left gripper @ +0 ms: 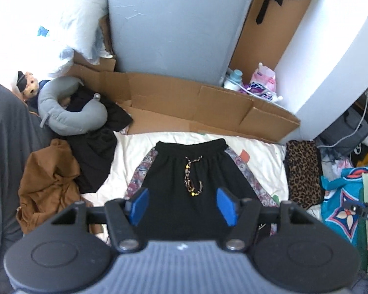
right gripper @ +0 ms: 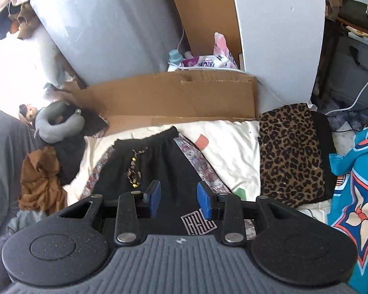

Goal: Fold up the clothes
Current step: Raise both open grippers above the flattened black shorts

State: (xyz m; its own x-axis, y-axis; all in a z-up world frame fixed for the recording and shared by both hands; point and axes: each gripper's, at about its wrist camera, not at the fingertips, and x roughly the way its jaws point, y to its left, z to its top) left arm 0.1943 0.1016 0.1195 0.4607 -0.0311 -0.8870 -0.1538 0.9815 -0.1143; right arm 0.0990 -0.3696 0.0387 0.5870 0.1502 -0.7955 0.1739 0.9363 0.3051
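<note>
While the black shorts (left gripper: 191, 171) lie flat on the cream sheet (left gripper: 257, 156), waistband toward the cardboard (left gripper: 208, 107), left gripper (left gripper: 182, 204) hangs wide open over them, holding nothing; right gripper (right gripper: 178, 202) gapes empty near a white emblem (right gripper: 198, 224) I can't read; folded leopard-print cloth (right gripper: 290, 154) sits beside the shorts' right edge.

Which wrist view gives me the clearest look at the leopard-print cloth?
The right wrist view: the leopard-print cloth lies large and nearly whole beside the black shorts. In the left wrist view it appears small, narrow and distorted near the right edge.
</note>
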